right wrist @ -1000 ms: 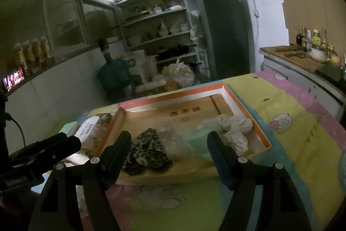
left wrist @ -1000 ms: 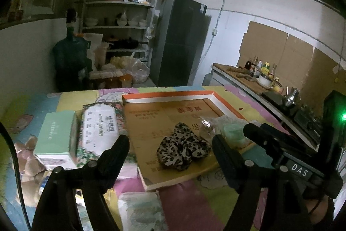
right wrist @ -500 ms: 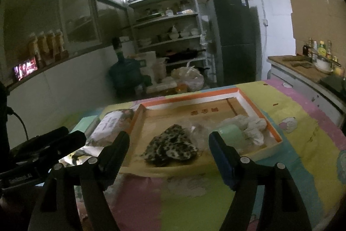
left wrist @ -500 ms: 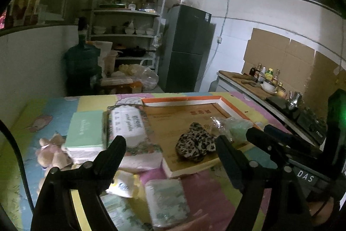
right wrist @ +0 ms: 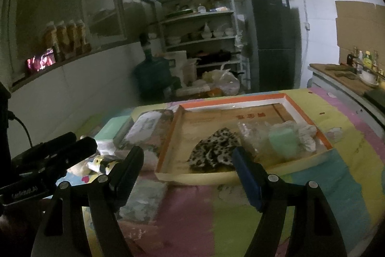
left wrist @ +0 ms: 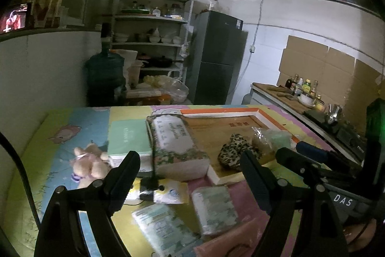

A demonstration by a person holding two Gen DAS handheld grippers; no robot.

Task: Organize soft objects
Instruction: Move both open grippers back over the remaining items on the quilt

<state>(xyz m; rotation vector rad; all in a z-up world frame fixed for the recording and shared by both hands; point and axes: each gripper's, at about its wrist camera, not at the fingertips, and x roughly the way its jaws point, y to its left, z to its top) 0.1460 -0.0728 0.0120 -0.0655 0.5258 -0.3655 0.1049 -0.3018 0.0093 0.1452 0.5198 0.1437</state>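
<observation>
Both grippers hang above the near edge of the surface (left wrist: 79, 117), which is covered with a patchwork cartoon cloth, and neither holds anything. The left gripper (left wrist: 190, 175) has its jaws spread wide, having just been opening, with nothing between them. The right gripper (right wrist: 185, 170) is likewise released and empty. The shallow tray (right wrist: 168, 143) with the orange rim sits in the middle of the surface and already holds some of the soft things: a leopard-print cloth (right wrist: 214, 151) toward its near side, a crinkled clear bag (right wrist: 252, 136) beside that, a pale green pad (right wrist: 282, 141) and a white cloth (right wrist: 306, 136) bunched in the right corner. So part of the sorting looks done. Plenty is left outside the tray. On its left, touching its edge, lies a big flowered pack of wipes (left wrist: 175, 143), with a mint green box (left wrist: 128, 136) just beside it. A small plush toy (left wrist: 89, 161) lies farther left on the cloth. Nearer the grippers lie several small tissue packs, one (left wrist: 214, 207) roughly between the left jaws, another (left wrist: 163, 228) lower down and blurred, and a white and yellow sachet (left wrist: 170, 192) near a dark cable. My judgement: somewhere short of halfway, the loose packs and the toy not yet gathered. The left gripper seems best placed for the next pick, though which item is meant I cannot say.
</observation>
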